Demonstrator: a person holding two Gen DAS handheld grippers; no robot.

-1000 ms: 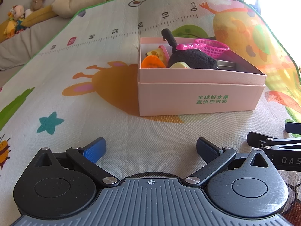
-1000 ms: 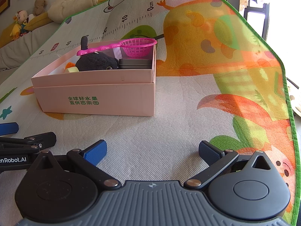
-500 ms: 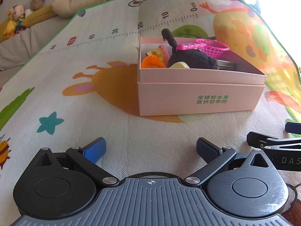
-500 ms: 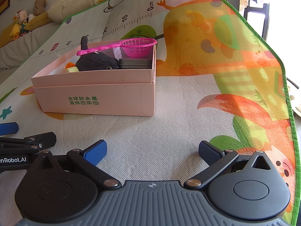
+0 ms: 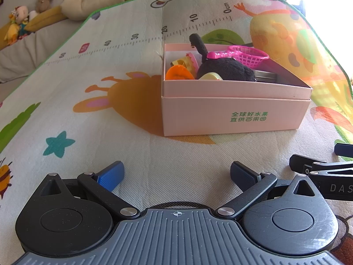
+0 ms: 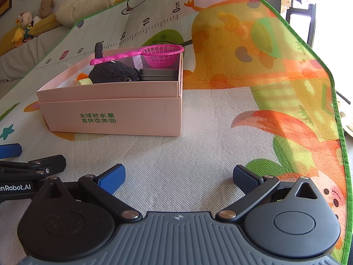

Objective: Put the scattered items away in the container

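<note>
A: What do the grippers hold?

B: Nothing. The left gripper and right gripper both rest wide open on the play mat.

A: Where are the toys?

B: Ahead, in the pink box. A pink net overhangs its rim.

A: Risks?

B: A careless nudge could tip the net out. Bare mat surrounds the box; the mat's edge lies right.

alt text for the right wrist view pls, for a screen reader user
Open, empty right gripper rests low over a cartoon play mat; ahead-left, a pink box holds a black plush, pink toy net and grey tin.
</note>
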